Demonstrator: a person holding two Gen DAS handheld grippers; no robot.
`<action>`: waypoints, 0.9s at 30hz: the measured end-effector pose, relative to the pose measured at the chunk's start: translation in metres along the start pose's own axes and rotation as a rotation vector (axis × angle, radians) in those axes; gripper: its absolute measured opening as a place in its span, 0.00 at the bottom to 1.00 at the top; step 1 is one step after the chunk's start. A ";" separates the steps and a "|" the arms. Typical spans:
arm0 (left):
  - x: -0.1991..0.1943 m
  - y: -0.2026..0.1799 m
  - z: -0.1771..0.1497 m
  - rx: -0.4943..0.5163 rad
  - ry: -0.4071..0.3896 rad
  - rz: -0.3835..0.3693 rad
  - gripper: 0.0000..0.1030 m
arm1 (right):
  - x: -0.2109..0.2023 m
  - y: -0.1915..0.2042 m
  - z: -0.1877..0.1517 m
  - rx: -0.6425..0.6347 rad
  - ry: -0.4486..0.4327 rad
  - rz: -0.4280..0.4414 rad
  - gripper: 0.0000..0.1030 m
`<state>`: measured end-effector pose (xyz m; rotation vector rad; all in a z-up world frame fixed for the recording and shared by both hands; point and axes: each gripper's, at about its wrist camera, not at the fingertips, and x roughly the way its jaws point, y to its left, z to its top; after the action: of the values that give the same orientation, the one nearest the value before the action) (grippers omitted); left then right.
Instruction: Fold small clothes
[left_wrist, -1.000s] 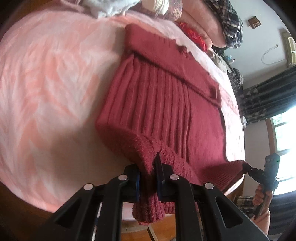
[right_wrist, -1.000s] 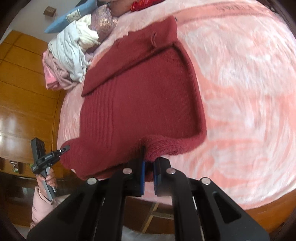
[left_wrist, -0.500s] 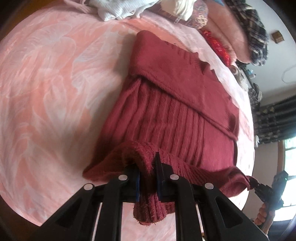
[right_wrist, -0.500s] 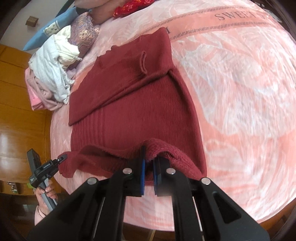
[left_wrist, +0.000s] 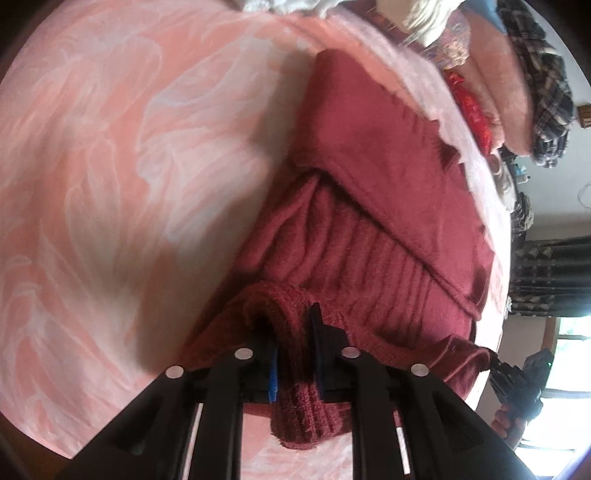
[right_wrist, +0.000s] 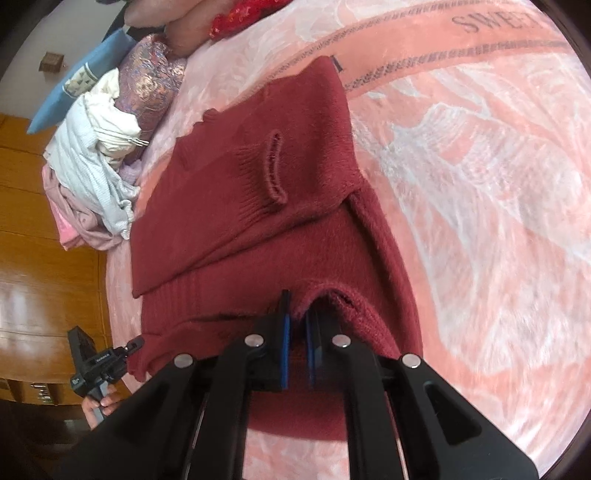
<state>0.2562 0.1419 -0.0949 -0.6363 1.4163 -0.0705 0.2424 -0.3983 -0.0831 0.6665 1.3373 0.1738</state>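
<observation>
We see the red sweater (left_wrist: 369, 229) on the pink bed (left_wrist: 110, 166), its hem lifted. Our left gripper (left_wrist: 295, 347) pinches one hem corner between closed jaws; our right gripper (right_wrist: 297, 332) pinches the other.

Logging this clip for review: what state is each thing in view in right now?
Red sweater: sleeves folded across body, bottom hem lifted off the bed.
Left gripper: shut on the hem's left corner.
Right gripper: shut on the hem's right corner.
Pink blanket: spread flat under the sweater.
Clothes pile: crumpled, unfolded.
</observation>
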 end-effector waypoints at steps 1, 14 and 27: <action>0.003 0.001 0.003 -0.004 0.017 -0.004 0.19 | 0.006 -0.002 0.001 -0.002 0.008 -0.019 0.12; -0.046 0.008 0.032 0.087 -0.123 -0.021 0.55 | -0.039 -0.032 0.009 -0.042 -0.099 0.000 0.32; -0.016 -0.026 0.021 0.445 -0.194 0.169 0.69 | -0.001 0.007 0.000 -0.290 -0.007 -0.107 0.49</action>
<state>0.2813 0.1350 -0.0686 -0.1501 1.2083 -0.1796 0.2441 -0.3934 -0.0785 0.3507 1.3060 0.2730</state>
